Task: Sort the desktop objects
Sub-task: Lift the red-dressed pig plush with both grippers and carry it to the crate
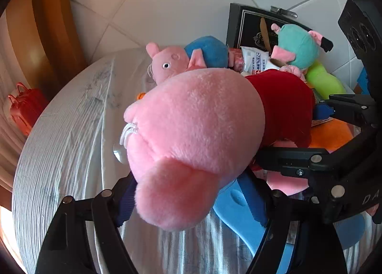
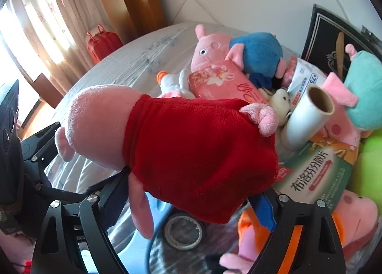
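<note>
A plush pig with a pink head [image 1: 195, 126] and a red dress [image 2: 203, 150] hangs above the cloth-covered round table [image 1: 71, 145]. My left gripper [image 1: 188, 200] is shut on its snout, with the dark blue pads against both sides. In the right wrist view, my right gripper [image 2: 191, 202] is shut on the red body, which fills the gap between its fingers. The pig's legs droop below the dress.
A heap fills the table's far right: a pig plush with a blue body [image 2: 241, 54], a teal plush [image 2: 365, 87], a pink tissue pack [image 2: 224, 80], a film roll [image 2: 308, 116], a green medicine box [image 2: 317, 173], a black box [image 1: 248, 28]. A tape roll [image 2: 183, 228] lies below the pig.
</note>
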The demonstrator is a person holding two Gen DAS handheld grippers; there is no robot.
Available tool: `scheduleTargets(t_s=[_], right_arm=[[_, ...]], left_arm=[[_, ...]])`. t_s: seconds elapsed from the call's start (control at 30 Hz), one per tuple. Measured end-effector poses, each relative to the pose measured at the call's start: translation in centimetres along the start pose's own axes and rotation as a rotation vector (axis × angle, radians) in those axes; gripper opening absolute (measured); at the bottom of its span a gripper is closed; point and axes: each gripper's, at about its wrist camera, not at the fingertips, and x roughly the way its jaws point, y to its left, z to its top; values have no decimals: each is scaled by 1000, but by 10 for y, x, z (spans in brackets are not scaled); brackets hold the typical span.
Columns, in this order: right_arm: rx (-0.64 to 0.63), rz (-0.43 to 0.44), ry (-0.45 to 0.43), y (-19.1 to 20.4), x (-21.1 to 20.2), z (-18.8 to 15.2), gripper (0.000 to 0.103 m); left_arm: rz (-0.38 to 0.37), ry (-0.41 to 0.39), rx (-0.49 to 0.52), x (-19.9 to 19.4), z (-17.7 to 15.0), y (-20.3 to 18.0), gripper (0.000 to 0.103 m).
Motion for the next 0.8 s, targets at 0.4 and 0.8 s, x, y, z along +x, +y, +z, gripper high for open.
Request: scheduleTargets(t_s=[0.4,0.8], right_arm=[[65,-118,-217,17,-155,-14,90],[250,-426,-439,-6,-359,-114,90]], left_arm=[[-76,-226,132,-128,32,-55,77],[-346,-442,379,-243,56,-211,77]])
